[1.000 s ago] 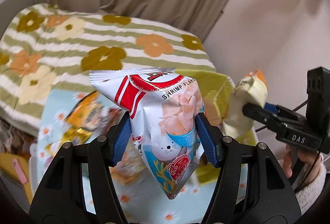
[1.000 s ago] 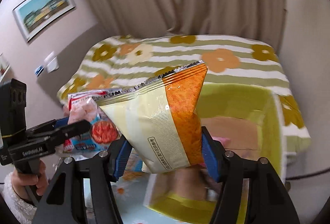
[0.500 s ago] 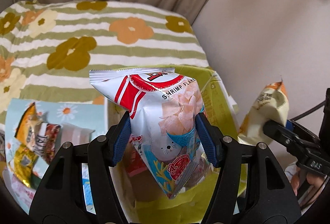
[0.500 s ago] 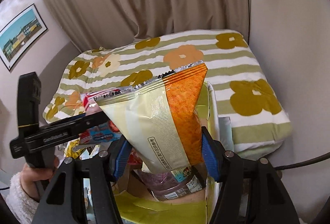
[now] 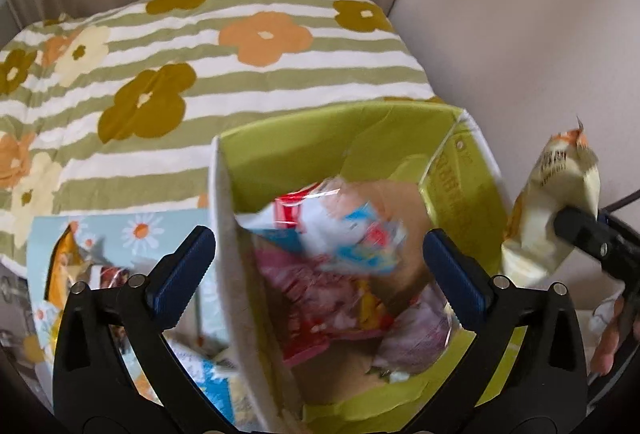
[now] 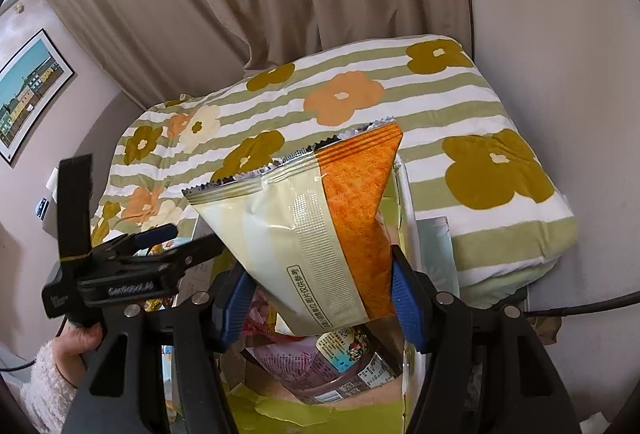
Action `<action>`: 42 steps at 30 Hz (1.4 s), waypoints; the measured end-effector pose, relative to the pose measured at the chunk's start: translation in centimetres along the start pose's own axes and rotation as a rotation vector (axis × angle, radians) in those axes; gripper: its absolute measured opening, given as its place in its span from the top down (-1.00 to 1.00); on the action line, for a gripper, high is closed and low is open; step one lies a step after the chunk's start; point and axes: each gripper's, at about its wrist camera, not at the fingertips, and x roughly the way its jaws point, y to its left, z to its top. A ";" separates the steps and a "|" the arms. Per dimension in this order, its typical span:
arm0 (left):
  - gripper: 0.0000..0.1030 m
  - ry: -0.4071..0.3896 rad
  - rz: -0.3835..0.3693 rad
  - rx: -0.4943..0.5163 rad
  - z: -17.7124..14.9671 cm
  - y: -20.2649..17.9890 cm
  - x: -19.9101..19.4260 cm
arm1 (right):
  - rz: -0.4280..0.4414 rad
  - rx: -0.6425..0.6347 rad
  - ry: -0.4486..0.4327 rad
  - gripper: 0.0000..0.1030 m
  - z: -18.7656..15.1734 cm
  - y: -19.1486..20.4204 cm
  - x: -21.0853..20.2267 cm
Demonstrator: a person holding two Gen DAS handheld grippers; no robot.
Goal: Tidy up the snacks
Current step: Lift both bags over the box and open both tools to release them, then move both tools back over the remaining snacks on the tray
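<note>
Left claw [image 5: 318, 266] opening above shrimp bag [image 5: 340, 226]

My left wrist camera looks steeply down, close, into the yellow-green cardboard box [image 5: 344, 138]. My right wrist camera, close too, faces that box [image 6: 404, 194]. Both share the far striped flowered quilt [image 5: 248, 34] [image 6: 460, 90].

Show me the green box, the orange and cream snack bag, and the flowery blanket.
green box [image 5: 344, 138]: left wrist view, inner back wall.
orange and cream snack bag [image 6: 304, 234]: right wrist view, middle of its cream back.
flowery blanket [image 5: 200, 34]: left wrist view, striped top.
</note>
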 end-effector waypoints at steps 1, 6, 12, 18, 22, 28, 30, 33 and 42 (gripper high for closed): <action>-1.00 -0.001 -0.005 -0.004 -0.2 0.3 -0.1 | 0.000 0.000 0.004 -0.13 0.0 -0.1 0.2; -1.00 -0.014 0.007 -0.040 -1.4 1.8 -1.0 | -0.002 -0.007 0.029 -0.13 0.1 0.4 1.2; -1.00 -0.040 -0.006 -0.067 -2.1 3.0 -2.0 | 0.024 -0.005 0.059 -0.14 0.5 0.7 2.8; -1.00 -0.052 0.011 -0.076 -2.9 3.2 -3.0 | -0.025 0.030 0.015 -0.86 0.5 0.2 4.0; -1.00 -0.065 0.024 -0.071 -4.1 3.3 -4.1 | -0.007 0.033 -0.010 -0.87 -0.6 0.1 2.6; -1.00 -0.071 0.030 -0.077 -5.4 2.7 -5.0 | 0.033 0.022 0.005 -0.87 -1.7 0.0 0.6; -1.00 -0.086 0.034 -0.078 -5.8 2.4 -5.7 | 0.035 0.008 -0.009 -0.87 -1.8 0.3 -0.1; -1.00 -0.108 0.049 -0.086 -6.5 1.8 -7.1 | 0.032 -0.035 -0.033 -0.87 -1.9 1.0 -1.5; -1.00 -0.191 0.113 -0.123 -9.6 3.6 -14.5 | 0.076 -0.144 -0.106 -0.87 -2.5 5.5 -5.0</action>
